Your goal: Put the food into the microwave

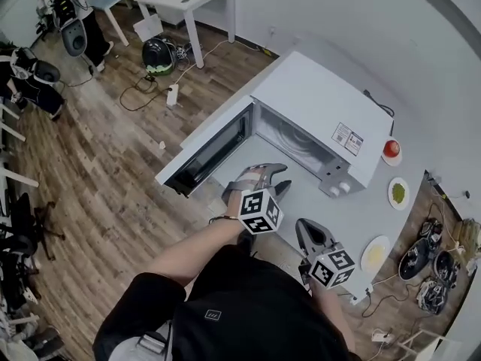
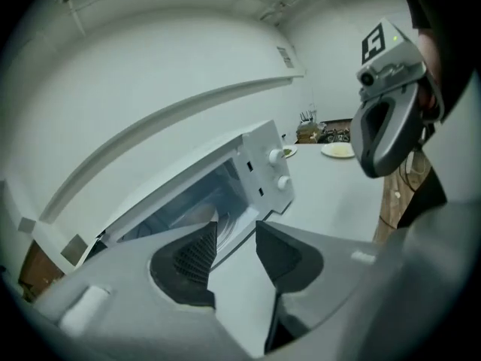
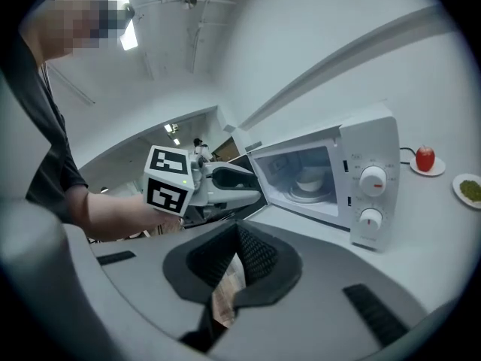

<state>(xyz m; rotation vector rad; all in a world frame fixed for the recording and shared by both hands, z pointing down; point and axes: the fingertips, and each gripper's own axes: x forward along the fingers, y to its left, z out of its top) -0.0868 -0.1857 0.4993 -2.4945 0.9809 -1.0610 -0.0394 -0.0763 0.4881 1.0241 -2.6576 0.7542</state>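
Left tongs (image 1: pixel 278 176) are hovering just in front of the open microwave (image 1: pixel 316 104), with the jaws standing apart and gripping nothing. Right tongs (image 1: pixel 304 229) are hanging nearer the person, jaws pressing together, empty. The microwave door (image 1: pixel 210 149) is standing wide open on the left. A white bowl (image 3: pixel 308 180) is sitting inside the cavity; contents not discernible. Food is lying on the counter (image 1: pixel 331 216) to the microwave's right: red fruit (image 1: pixel 391 148), green food (image 1: pixel 397 193), yellow food (image 1: pixel 374 255), each on its own plate.
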